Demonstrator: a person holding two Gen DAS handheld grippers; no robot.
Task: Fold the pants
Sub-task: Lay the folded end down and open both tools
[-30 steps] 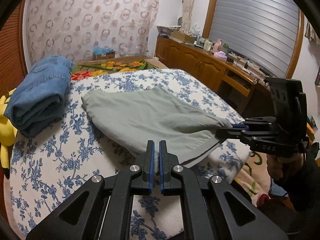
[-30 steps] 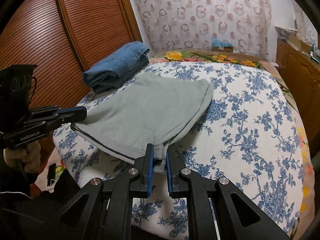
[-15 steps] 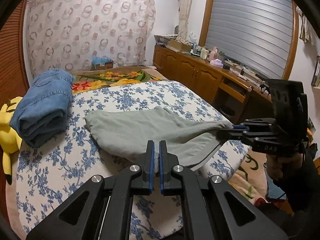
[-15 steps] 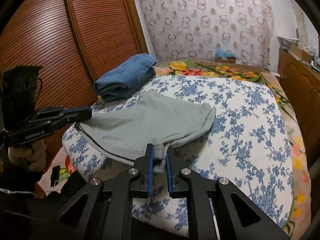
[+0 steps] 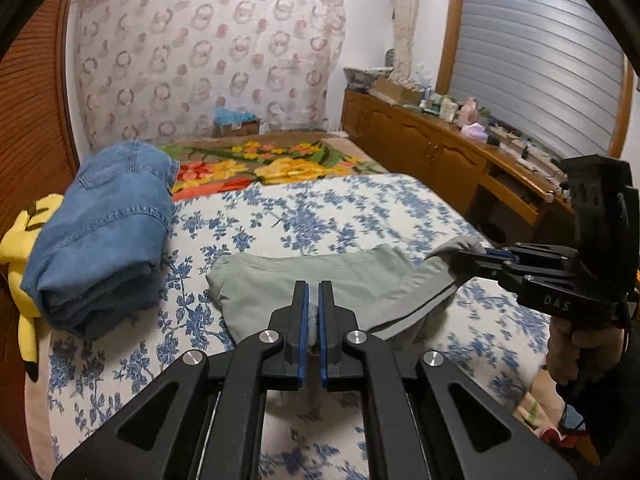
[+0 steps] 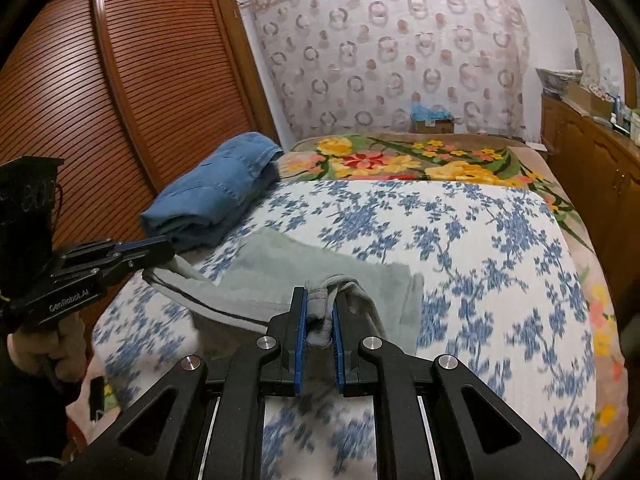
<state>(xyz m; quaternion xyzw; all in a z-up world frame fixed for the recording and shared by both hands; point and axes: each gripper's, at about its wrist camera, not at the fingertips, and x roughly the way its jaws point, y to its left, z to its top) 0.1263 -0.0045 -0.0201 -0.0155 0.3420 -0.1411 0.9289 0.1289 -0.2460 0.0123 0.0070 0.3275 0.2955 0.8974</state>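
Grey-green pants [image 5: 320,276] lie across the near end of the bed, also in the right wrist view [image 6: 304,272]. My left gripper [image 5: 311,292] is shut on one edge of the pants; it shows in the right wrist view [image 6: 160,250] at the left. My right gripper [image 6: 320,300] is shut on a bunched corner of the pants; it shows in the left wrist view [image 5: 468,258] at the right. The edge between the two grippers sags slack, with a dark stripe [image 6: 224,314] along it.
Folded blue jeans [image 5: 104,232] lie at the bed's left side beside a yellow plush toy [image 5: 20,240]. The bed has a blue-flowered sheet [image 6: 480,260] and a flowered blanket [image 6: 400,160] beyond. A wooden cabinet [image 5: 440,160] runs along the right; slatted wardrobe doors [image 6: 120,80] stand left.
Both grippers have lifted and pulled back toward the foot of the bed, dragging the pants nearer. The pants now bunch shorter and the held edge hangs slack.
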